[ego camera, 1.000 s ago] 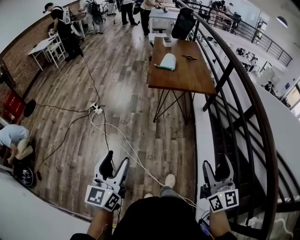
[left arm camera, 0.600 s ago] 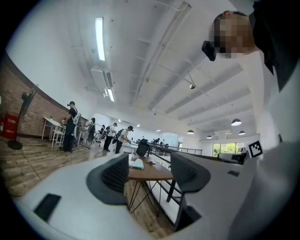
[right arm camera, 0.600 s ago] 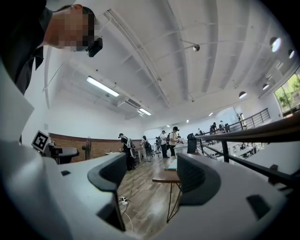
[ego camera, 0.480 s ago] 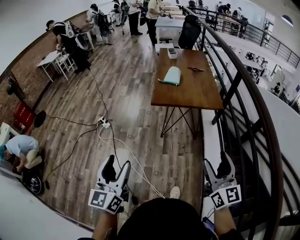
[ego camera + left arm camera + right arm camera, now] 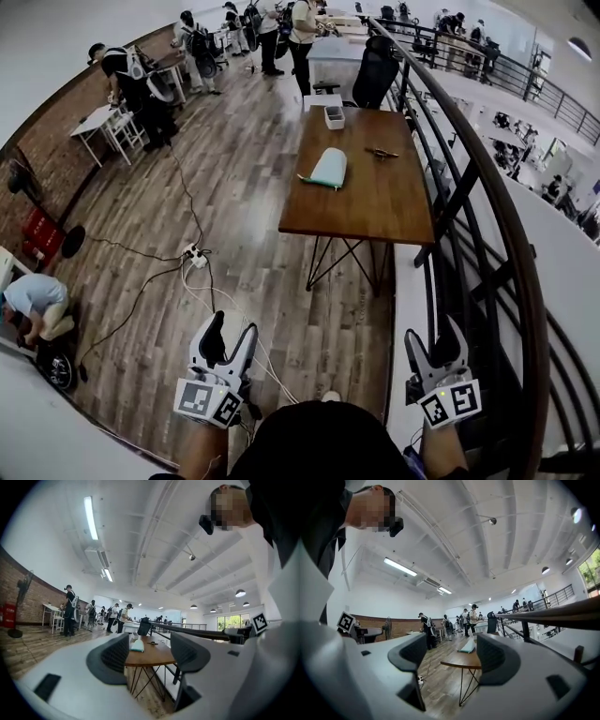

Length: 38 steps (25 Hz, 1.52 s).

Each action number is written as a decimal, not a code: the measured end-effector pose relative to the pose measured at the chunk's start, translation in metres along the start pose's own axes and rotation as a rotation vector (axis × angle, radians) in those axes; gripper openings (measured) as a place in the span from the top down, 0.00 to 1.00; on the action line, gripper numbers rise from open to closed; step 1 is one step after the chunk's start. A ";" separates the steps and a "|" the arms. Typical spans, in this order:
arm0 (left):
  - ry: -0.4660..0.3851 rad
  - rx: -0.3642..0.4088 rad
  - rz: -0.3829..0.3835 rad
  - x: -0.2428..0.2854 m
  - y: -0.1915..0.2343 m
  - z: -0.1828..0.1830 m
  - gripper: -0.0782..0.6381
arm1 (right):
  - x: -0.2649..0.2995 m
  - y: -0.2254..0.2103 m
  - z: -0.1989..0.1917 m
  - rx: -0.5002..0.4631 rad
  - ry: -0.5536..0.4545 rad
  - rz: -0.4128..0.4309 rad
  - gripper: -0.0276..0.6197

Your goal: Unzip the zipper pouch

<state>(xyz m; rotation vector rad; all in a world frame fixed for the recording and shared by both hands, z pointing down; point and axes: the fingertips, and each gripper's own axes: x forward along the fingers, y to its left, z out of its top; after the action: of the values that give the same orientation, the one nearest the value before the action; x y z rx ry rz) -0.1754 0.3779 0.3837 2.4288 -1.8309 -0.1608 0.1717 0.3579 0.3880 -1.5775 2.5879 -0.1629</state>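
A pale mint zipper pouch (image 5: 329,168) lies on a brown wooden table (image 5: 375,211) several steps ahead of me. It shows small in the left gripper view as the pouch (image 5: 137,646) and in the right gripper view as the pouch (image 5: 468,645), far past the jaws. My left gripper (image 5: 225,333) is held low at the bottom left, open and empty. My right gripper (image 5: 434,339) is at the bottom right beside the railing, also open and empty. Both are far from the pouch.
A small box (image 5: 334,117) and a dark small object (image 5: 382,153) also sit on the table. A black curved railing (image 5: 487,216) runs along the right. Cables and a power strip (image 5: 195,255) lie on the wood floor. Several people stand at the far tables; one person (image 5: 33,300) crouches at left.
The table and pouch have shifted a little in the head view as I walk. Both grippers stay low and open, nothing taken hold of.
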 end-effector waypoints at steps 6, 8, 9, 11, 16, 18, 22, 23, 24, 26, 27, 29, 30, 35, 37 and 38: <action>0.021 -0.058 0.018 0.025 -0.016 -0.015 0.51 | -0.004 -0.031 -0.011 0.032 0.022 0.010 0.47; 0.039 -0.043 0.018 0.028 -0.019 -0.017 0.51 | -0.005 -0.040 -0.015 0.045 0.026 0.007 0.48; 0.046 -0.037 0.021 0.029 -0.019 -0.018 0.51 | -0.005 -0.044 -0.017 0.052 0.028 0.005 0.48; 0.058 -0.031 0.028 0.034 -0.018 -0.019 0.51 | -0.003 -0.051 -0.020 0.062 0.031 -0.005 0.48; 0.064 -0.031 -0.017 0.069 -0.021 -0.022 0.51 | 0.002 -0.069 -0.020 0.070 0.013 -0.045 0.49; 0.054 -0.037 -0.046 0.087 -0.024 -0.025 0.51 | 0.005 -0.080 -0.021 0.065 0.008 -0.072 0.49; 0.029 -0.029 -0.083 0.126 -0.020 -0.023 0.51 | 0.024 -0.100 -0.015 0.048 -0.009 -0.122 0.49; 0.026 -0.027 -0.089 0.137 -0.017 -0.021 0.51 | 0.032 -0.105 -0.013 0.041 -0.009 -0.131 0.49; 0.024 -0.026 -0.094 0.149 -0.013 -0.021 0.51 | 0.041 -0.110 -0.010 0.035 -0.009 -0.140 0.49; 0.019 -0.034 -0.102 0.172 -0.004 -0.019 0.51 | 0.061 -0.117 -0.003 0.029 -0.012 -0.149 0.49; 0.013 -0.041 -0.105 0.183 0.001 -0.018 0.51 | 0.071 -0.120 0.000 0.024 -0.014 -0.151 0.50; -0.005 -0.051 -0.113 0.204 0.009 -0.014 0.51 | 0.091 -0.124 0.007 0.010 -0.020 -0.151 0.50; -0.013 -0.052 -0.119 0.214 0.012 -0.012 0.51 | 0.101 -0.125 0.012 0.003 -0.026 -0.151 0.50; -0.025 -0.065 -0.150 0.256 0.030 -0.007 0.51 | 0.147 -0.127 0.028 -0.026 -0.043 -0.145 0.51; -0.021 -0.074 -0.155 0.268 0.040 -0.009 0.51 | 0.167 -0.127 0.026 -0.033 -0.029 -0.145 0.51; -0.016 -0.074 -0.156 0.273 0.046 -0.010 0.51 | 0.177 -0.127 0.024 -0.034 -0.021 -0.147 0.51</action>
<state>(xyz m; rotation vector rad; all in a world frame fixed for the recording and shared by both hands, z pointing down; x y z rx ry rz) -0.1431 0.1031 0.3931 2.5241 -1.6097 -0.2551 0.2061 0.1418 0.3770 -1.7719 2.4719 -0.1142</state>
